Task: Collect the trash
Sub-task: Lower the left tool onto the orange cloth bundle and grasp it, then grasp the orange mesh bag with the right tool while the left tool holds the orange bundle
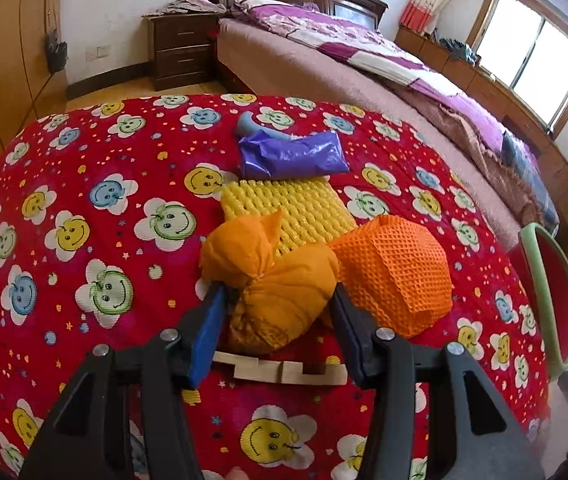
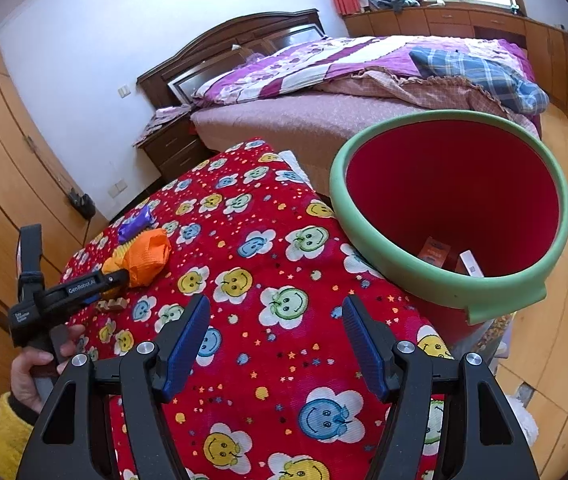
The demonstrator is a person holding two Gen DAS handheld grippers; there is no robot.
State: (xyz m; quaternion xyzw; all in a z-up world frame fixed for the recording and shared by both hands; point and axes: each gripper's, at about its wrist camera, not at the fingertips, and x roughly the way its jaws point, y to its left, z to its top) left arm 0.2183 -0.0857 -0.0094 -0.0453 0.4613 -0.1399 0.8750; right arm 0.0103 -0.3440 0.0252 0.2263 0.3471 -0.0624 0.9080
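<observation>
left fingers straddle a knotted orange bundle on the smiley cloth

the only writing that reads is "genrobot.ai" in white on the side of the left gripper (image 2: 114,280), seen from the right wrist view; a small white label lower on its body is too blurred to read. print on the small boxes (image 2: 449,258) inside the red bin (image 2: 363,236) with its green rim cannot be made out.

the left gripper (image 1: 278,300) has its blue-padded fingers (image 1: 208,332) apart, with the knotted orange bundle (image 1: 280,284) between them; whether the pads touch it cannot be told. the bundle lies on the red smiley-flower cloth (image 1: 84,200), touching an orange foam net (image 1: 399,276) on its right and overlapping a yellow foam net (image 1: 284,208) behind. a purple wrapper (image 1: 291,156) lies beyond. pale wooden pieces (image 1: 280,370) sit just beneath the fingers.

the right gripper (image 2: 276,344) hangs over bare cloth, fingers wide apart and holding nothing, the bin just to its right.
</observation>
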